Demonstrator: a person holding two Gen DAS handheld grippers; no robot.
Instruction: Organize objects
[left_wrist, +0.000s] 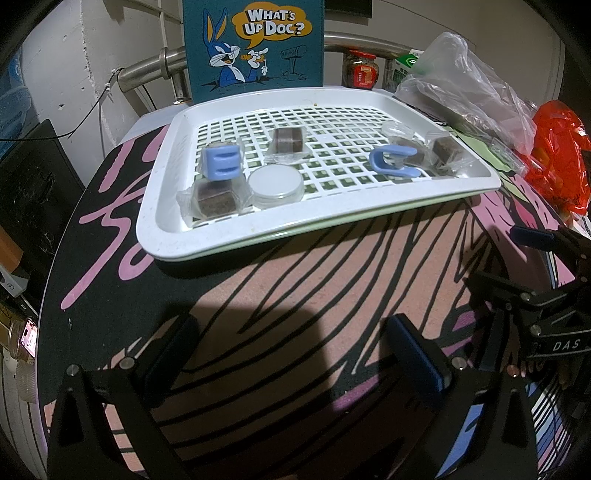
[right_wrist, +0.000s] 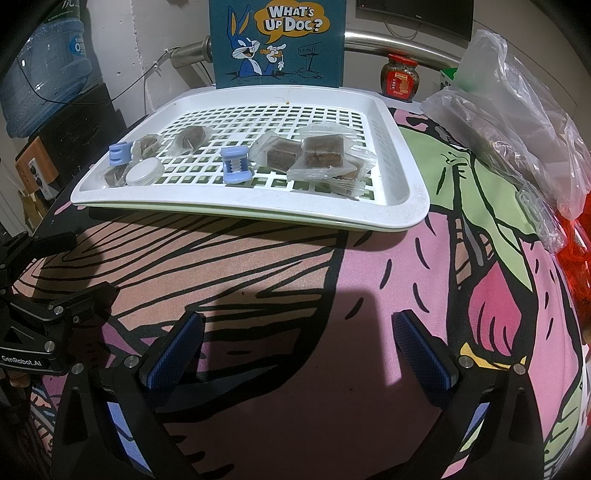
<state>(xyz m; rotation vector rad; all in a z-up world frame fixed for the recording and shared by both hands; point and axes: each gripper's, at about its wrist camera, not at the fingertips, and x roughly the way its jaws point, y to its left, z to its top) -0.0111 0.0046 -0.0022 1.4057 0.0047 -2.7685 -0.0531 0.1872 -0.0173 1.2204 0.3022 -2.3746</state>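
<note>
A white slotted tray (left_wrist: 166, 206) (right_wrist: 406, 177) sits on the patterned table. On it lie several wrapped brown cakes (left_wrist: 288, 140) (right_wrist: 321, 151), two blue plastic clips (left_wrist: 221, 162) (left_wrist: 391, 160) (right_wrist: 236, 166) and a round white lid (left_wrist: 275, 182) (right_wrist: 144, 171). My left gripper (left_wrist: 291, 343) is open and empty, well in front of the tray. My right gripper (right_wrist: 299, 343) is open and empty, also short of the tray; it shows at the right edge of the left wrist view (left_wrist: 532, 236).
A blue Bugs Bunny box (left_wrist: 255, 48) (right_wrist: 277, 40) stands behind the tray. A clear plastic bag (left_wrist: 465, 81) (right_wrist: 517, 110), a red bag (left_wrist: 557, 155) and a jar (right_wrist: 400, 77) lie at the right. A water bottle (right_wrist: 48, 74) stands far left.
</note>
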